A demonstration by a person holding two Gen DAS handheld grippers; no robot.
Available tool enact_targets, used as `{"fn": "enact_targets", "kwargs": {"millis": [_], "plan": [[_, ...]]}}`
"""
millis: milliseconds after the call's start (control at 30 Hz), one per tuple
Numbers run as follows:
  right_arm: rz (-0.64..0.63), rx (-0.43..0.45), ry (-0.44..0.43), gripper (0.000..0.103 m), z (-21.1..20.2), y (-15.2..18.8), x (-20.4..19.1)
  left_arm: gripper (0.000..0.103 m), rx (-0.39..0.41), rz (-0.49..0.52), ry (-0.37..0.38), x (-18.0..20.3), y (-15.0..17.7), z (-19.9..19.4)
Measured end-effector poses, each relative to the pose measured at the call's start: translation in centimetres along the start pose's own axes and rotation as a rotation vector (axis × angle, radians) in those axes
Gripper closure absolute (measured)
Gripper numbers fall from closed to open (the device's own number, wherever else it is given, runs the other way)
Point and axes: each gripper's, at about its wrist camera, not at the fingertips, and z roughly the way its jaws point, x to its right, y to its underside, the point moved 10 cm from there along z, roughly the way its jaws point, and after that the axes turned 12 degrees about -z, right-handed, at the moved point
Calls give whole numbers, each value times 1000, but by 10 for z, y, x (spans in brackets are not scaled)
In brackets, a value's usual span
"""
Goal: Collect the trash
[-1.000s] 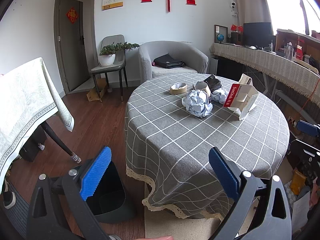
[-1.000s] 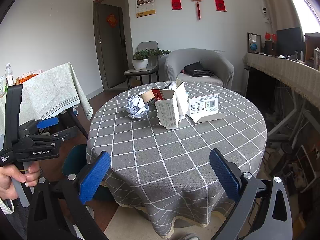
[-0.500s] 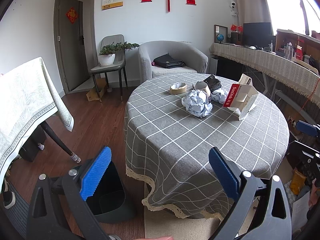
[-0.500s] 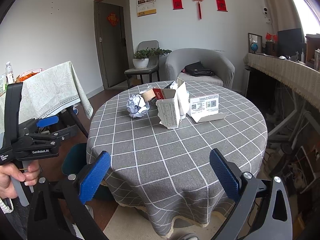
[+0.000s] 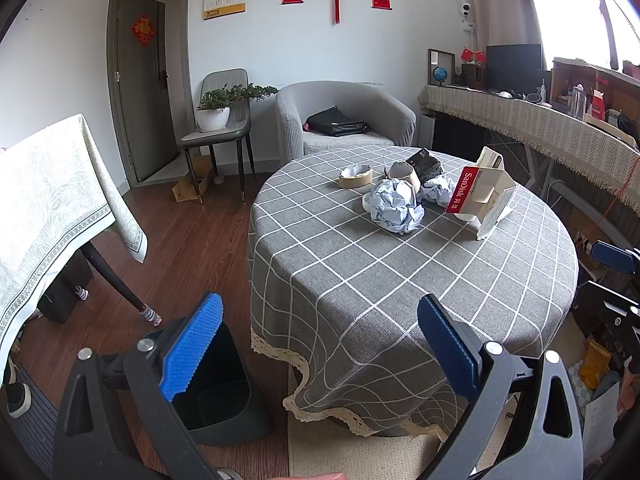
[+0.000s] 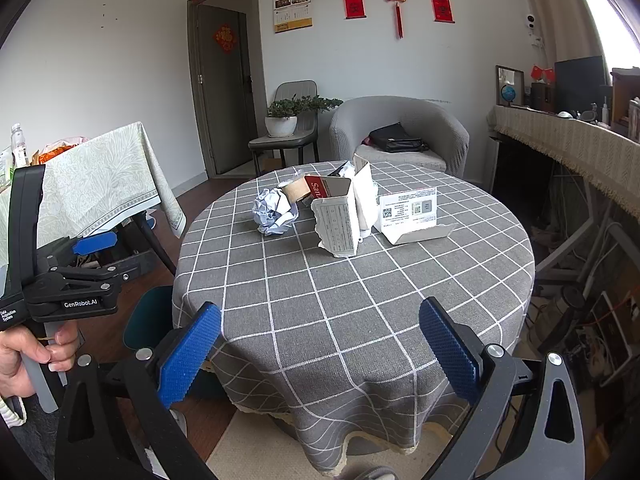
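Note:
Trash lies on a round table with a grey checked cloth (image 5: pixel 400 280): a crumpled bluish paper ball (image 5: pixel 394 206), a smaller paper ball (image 5: pixel 438 191), a tape roll (image 5: pixel 355 176), a second tape roll (image 5: pixel 405 174), a black packet (image 5: pixel 425 164) and a torn red and white box (image 5: pixel 482 196). The right wrist view shows the paper ball (image 6: pixel 272 210), the torn box (image 6: pixel 338 216) and a white card piece (image 6: pixel 410 216). A dark bin (image 5: pixel 218 392) stands on the floor left of the table. My left gripper (image 5: pixel 318 348) and right gripper (image 6: pixel 320 350) are open, empty, short of the table's near edge.
A second table with a pale cloth (image 5: pixel 48 200) stands to the left. A chair with a potted plant (image 5: pixel 218 120) and a grey armchair (image 5: pixel 344 120) are behind. A long cluttered counter (image 5: pixel 540 128) runs along the right. My left gripper also shows in the right wrist view (image 6: pixel 72 280).
The right wrist view has shifted slightly, as the right gripper drifted a little. The left gripper has not visibly moved. Nothing on the table has moved.

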Motion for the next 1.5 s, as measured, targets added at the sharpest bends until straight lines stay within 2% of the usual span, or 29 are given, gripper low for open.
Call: {"fn": "enact_targets", "kwargs": {"millis": [1267,1500], "plan": [[-2,-2,2,3,0,-1,0,3,0,0,0,0,0,0],[30,-7,-4,3,2,0,3,3,5,18,32,8,-2,-4]]}}
